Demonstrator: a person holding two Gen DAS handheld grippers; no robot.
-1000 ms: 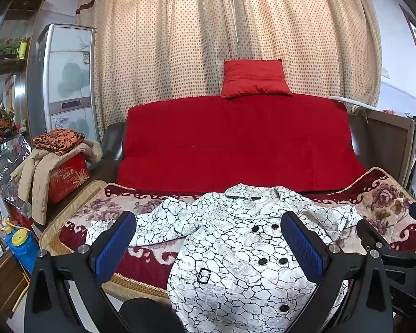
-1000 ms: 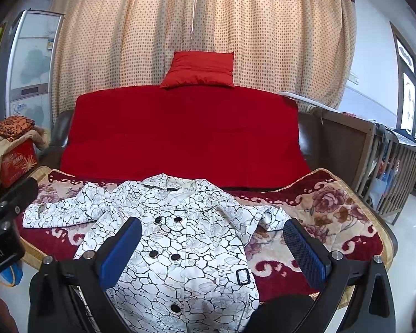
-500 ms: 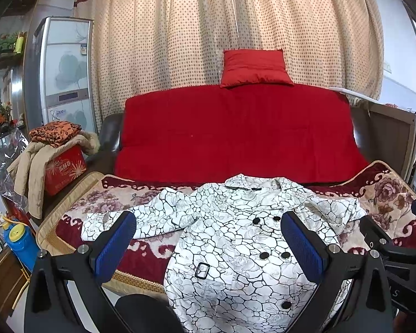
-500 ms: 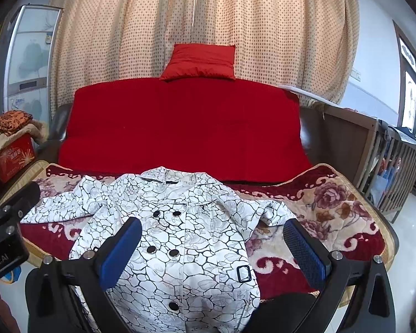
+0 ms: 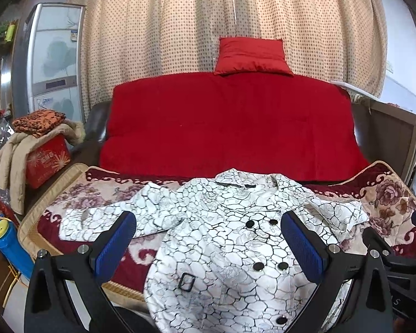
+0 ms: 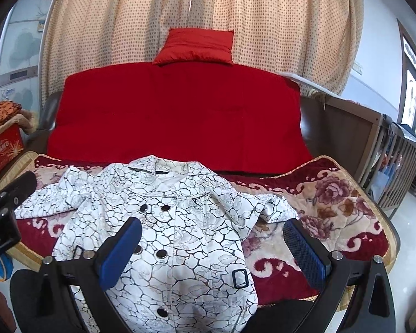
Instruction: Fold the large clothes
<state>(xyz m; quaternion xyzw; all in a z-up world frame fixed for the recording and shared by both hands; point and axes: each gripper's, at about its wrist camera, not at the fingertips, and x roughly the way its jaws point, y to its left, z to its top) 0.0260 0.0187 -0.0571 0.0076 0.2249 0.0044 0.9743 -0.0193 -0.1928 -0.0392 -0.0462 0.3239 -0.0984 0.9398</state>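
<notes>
White fabric veined with black, the coat (image 5: 230, 238) is laid front-up on the floral blanket (image 6: 332, 202) covering the sofa seat, collar toward the red backrest (image 5: 230, 127), one sleeve stretched out to the left. The left gripper (image 5: 208, 247) is held above it, blue pads spread wide, nothing clasped. The right gripper (image 6: 213, 252) is likewise held wide apart and empty over the coat's lower front. A red box (image 5: 47, 161) is seen at the left, draped with a beige garment (image 5: 11, 152); its contents cannot be told.
</notes>
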